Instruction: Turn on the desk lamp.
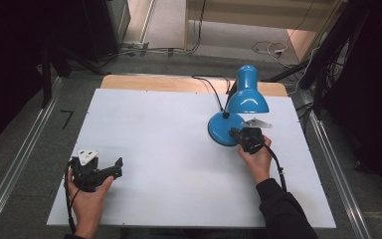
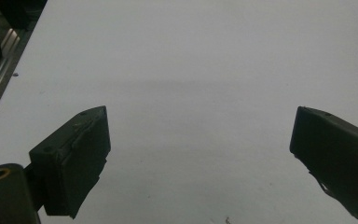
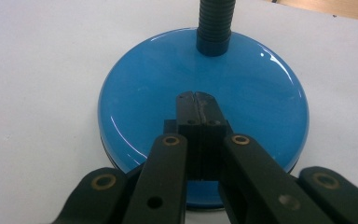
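A blue desk lamp stands at the back right of the white board, its shade (image 1: 247, 94) bent over its round base (image 1: 222, 128). My right gripper (image 1: 236, 133) is shut, jaws pressed together with nothing between them. In the right gripper view its tips (image 3: 196, 100) lie over the middle of the glossy base (image 3: 140, 93), just short of the ribbed black neck (image 3: 214, 28). A small black block (image 3: 169, 126) pokes out beside the jaws; I cannot tell what it is. My left gripper (image 1: 114, 168) rests at the front left, jaws wide open (image 2: 200, 154) over bare board.
The white board (image 1: 169, 149) lies on a wooden table top. The lamp's black cord (image 1: 211, 87) runs off the back edge. Metal rails (image 1: 17, 164) flank both sides, with cables on the floor behind.
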Tool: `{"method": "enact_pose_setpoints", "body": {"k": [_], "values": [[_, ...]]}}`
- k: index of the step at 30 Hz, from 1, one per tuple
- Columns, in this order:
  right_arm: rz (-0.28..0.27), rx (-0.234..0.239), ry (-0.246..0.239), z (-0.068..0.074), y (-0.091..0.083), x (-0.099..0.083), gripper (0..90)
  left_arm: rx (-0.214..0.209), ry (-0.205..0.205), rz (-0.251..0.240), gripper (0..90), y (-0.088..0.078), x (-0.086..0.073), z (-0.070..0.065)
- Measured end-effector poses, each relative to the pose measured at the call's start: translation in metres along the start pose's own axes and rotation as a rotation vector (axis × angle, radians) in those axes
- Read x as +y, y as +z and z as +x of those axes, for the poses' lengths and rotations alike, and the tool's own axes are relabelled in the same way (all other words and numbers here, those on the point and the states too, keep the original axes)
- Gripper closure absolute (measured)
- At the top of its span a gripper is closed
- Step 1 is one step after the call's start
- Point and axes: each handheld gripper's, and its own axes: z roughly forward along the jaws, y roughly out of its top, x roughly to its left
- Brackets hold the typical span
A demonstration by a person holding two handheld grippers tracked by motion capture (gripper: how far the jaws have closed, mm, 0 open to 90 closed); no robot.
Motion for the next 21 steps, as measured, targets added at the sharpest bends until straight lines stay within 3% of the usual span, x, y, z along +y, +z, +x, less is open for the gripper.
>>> {"method": "enact_pose_setpoints", "body": {"k": [16, 21], "values": [[0.011, -0.001, -0.03, 0.0008, -0.002, -0.0018, 88.2, -0.002, -0.001, -0.001, 6.0, -0.0005, 0.0, 0.0001], [0.009, 0.002, -0.016, 0.0005, -0.0021, -0.0023, 88.2, -0.002, 0.001, -0.003, 6.0, -0.0006, 0.0001, -0.0007]]}}
